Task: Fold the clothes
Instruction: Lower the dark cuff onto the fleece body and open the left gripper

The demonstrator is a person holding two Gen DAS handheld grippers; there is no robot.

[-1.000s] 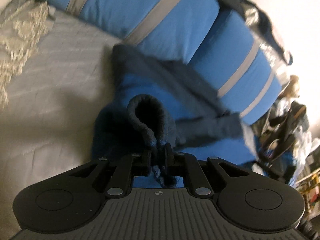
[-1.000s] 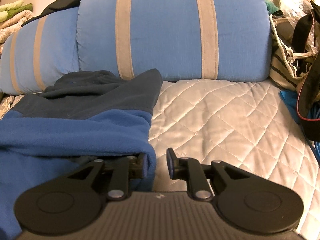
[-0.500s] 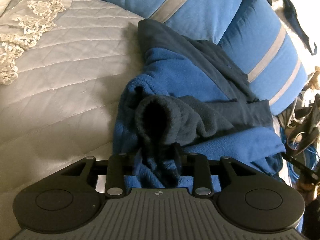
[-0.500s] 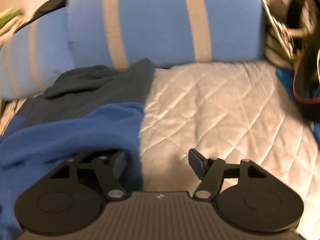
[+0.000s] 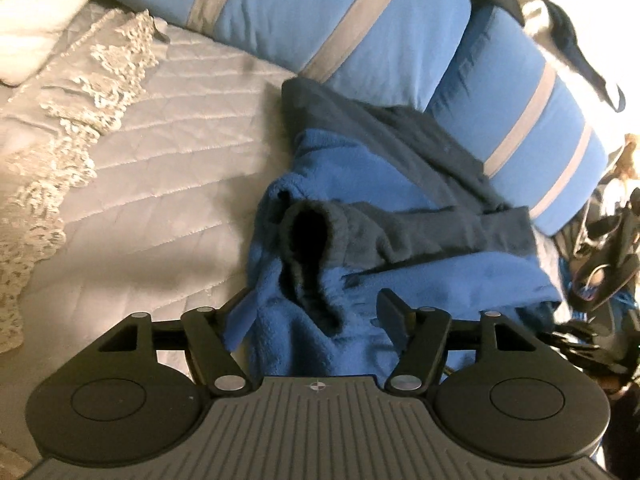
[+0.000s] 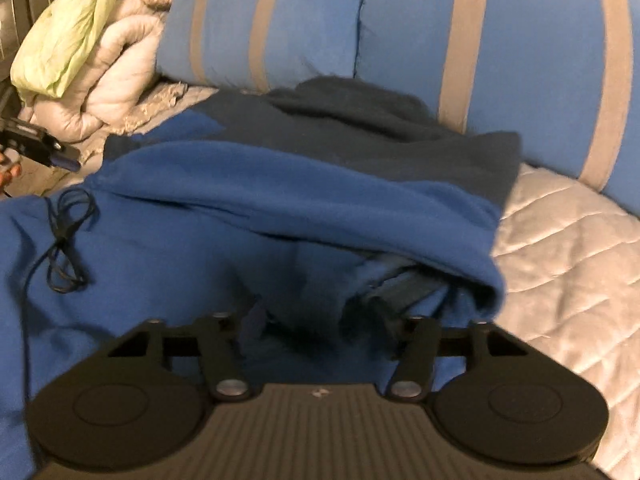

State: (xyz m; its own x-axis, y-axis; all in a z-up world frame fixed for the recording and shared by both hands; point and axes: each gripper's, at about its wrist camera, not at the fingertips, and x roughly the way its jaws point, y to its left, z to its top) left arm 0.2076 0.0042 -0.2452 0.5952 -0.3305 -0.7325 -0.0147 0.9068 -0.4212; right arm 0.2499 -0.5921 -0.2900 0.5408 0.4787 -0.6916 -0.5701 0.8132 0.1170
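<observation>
We see a blue and navy fleece jacket [image 5: 360, 184] lying bunched on the quilted bedspread [image 5: 160, 184], its dark upper edge against the blue striped pillows [image 5: 332, 20]. Our left gripper [image 5: 312, 308] has just been opening; its jaws stand spread with a rolled navy cuff [image 5: 308, 236] and blue fleece loose between them, unpinched. Our right gripper [image 6: 316, 320] has just been closing over a fold at the jacket's edge nearest the bare bedspread; blur and shadow keep us from telling whether its pads press the cloth.
</observation>
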